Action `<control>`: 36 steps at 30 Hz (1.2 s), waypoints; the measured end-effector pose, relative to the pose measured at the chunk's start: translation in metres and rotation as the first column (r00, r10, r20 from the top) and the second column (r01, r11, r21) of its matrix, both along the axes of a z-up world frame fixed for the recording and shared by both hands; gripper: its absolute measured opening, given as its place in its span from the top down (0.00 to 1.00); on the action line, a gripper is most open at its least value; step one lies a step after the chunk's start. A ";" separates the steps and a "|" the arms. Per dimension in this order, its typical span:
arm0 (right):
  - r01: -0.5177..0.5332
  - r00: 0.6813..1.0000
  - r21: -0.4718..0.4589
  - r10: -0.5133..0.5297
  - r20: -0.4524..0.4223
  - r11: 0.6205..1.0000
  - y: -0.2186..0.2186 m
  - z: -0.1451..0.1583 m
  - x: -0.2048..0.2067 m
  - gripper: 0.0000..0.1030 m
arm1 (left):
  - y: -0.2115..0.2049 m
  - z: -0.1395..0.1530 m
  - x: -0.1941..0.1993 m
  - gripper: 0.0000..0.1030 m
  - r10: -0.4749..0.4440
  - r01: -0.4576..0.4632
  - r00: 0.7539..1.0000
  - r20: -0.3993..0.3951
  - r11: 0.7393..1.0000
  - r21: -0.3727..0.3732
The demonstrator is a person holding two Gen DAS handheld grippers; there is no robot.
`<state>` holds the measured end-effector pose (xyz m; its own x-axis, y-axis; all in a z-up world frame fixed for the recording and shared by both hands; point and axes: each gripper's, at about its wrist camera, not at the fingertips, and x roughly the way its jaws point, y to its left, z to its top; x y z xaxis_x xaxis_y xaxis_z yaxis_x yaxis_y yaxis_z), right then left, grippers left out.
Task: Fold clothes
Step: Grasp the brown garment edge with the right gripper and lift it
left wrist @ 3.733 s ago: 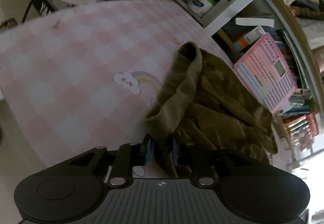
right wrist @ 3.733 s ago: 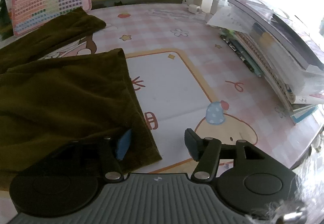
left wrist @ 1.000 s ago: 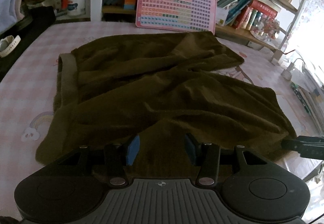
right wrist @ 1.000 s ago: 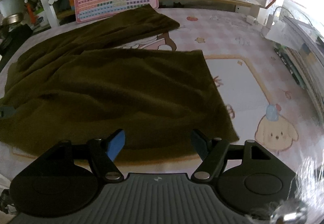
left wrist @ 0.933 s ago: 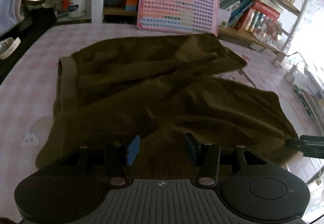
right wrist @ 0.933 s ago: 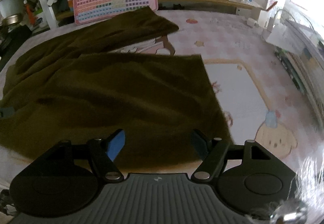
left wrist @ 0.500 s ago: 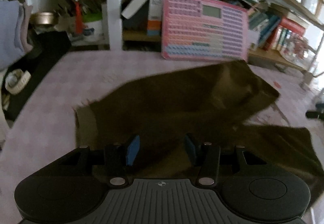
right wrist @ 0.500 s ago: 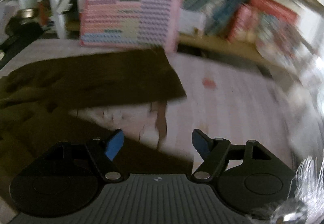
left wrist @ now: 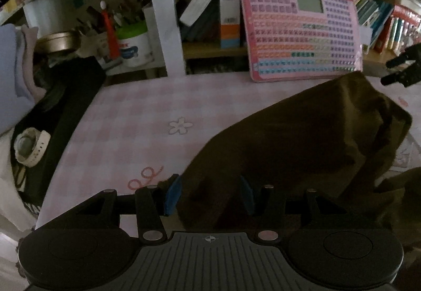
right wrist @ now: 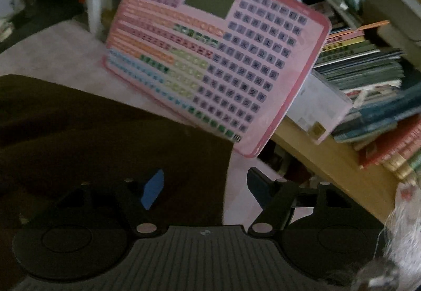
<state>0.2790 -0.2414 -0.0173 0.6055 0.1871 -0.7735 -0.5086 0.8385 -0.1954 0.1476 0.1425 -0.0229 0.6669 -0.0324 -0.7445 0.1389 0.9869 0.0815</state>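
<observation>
A dark olive-brown pair of trousers (left wrist: 302,138) lies on the pink checked table (left wrist: 126,117). My left gripper (left wrist: 209,196) is open, and its fingers straddle the near left corner of the cloth without pinching it. In the right wrist view the same trousers (right wrist: 105,138) fill the lower left, ending in a straight hem edge. My right gripper (right wrist: 205,185) is open over that hem corner, the left finger above cloth, the right finger above bare table. The right gripper's tips (left wrist: 402,67) also show at the far right of the left wrist view.
A pink keyboard toy (left wrist: 302,33) (right wrist: 210,59) leans against the shelf behind the table. Books (right wrist: 368,75) stack on the wooden shelf at right. A white post (left wrist: 163,12), a pen tub (left wrist: 134,44) and a black bag with a white watch (left wrist: 31,146) sit at left.
Both grippers have moved toward the far side of the table, near the keyboard toy. The left one has shifted to the cloth's far-left corner, the right one to the far hem. Both stay open.
</observation>
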 end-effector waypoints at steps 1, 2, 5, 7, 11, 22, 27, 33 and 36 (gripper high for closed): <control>-0.011 1.000 -0.010 0.011 -0.002 1.000 0.001 -0.004 0.007 0.36 | 0.001 -0.001 0.004 0.55 0.000 0.000 1.000 -0.003 1.000 0.006; -0.022 1.000 -0.019 0.022 -0.003 1.000 0.002 -0.008 0.012 0.39 | 0.001 -0.003 0.008 0.55 0.000 0.000 1.000 -0.006 1.000 0.011; -0.036 0.999 -0.019 0.036 -0.019 0.999 0.002 -0.018 0.026 0.44 | 0.003 -0.005 0.018 0.55 -0.015 0.015 1.000 -0.015 1.000 0.019; -0.031 0.999 -0.001 0.031 -0.038 1.000 0.000 -0.023 0.032 0.48 | 0.004 -0.008 0.025 0.55 -0.022 0.022 1.000 -0.022 1.000 0.019; -0.020 0.997 0.035 0.022 -0.075 0.999 -0.004 -0.033 0.045 0.53 | 0.008 -0.015 0.038 0.55 -0.031 0.032 0.998 -0.051 0.999 0.017; 0.027 0.988 0.163 -0.002 -0.152 0.986 -0.014 -0.052 0.070 0.59 | 0.016 -0.040 0.055 0.64 -0.117 0.113 0.985 -0.128 0.993 -0.034; 0.040 0.988 0.191 -0.011 -0.153 0.981 -0.010 -0.052 0.072 0.89 | 0.011 -0.040 0.059 0.96 -0.146 0.143 0.981 -0.124 0.989 -0.034; 0.094 0.995 0.228 -0.084 -0.053 0.969 -0.017 -0.018 0.046 0.91 | 0.012 -0.018 0.045 0.96 -0.154 0.154 0.988 -0.020 0.988 -0.011; 0.092 0.994 0.242 -0.104 0.036 0.966 -0.024 0.011 0.016 0.91 | 0.010 0.000 0.028 0.96 -0.171 0.171 0.984 0.059 0.985 -0.001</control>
<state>0.2950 -0.2653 -0.0061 0.6658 0.3010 -0.6827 -0.4164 0.9091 -0.0052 0.1756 0.1523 -0.0230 0.6932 -0.1540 -0.7041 0.3009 0.9495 0.0886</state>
